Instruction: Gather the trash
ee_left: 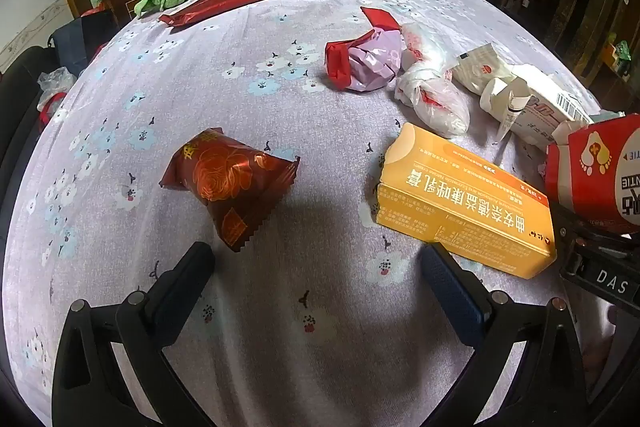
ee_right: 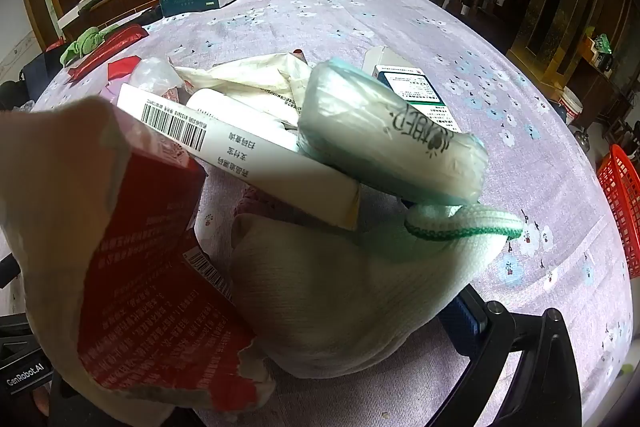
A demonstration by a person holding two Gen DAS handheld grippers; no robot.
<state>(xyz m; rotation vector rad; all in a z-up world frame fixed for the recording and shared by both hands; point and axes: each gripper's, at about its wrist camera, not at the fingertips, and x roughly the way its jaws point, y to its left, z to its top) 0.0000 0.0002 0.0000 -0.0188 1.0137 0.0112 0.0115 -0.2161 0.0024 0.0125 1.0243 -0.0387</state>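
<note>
Floral tablecloth [ee_left: 224,75]; red wrapper [ee_left: 232,187] just beyond left tool [ee_left: 316,259].

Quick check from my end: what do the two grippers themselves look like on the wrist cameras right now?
The left gripper has two black fingers with textured dark-blue pads, carried on black angular linkage arms with round silver pivot pins. The right gripper shows one finger only, of the same build, with a brighter blue pad; trash covers the other. No cables or sleeves show.

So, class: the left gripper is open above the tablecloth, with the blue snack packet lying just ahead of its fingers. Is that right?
Not quite. The snack packet is dark red, not blue, as the left wrist view shows. The rest holds: the left gripper is open above the tablecloth, with the packet just ahead of its fingers.
</note>
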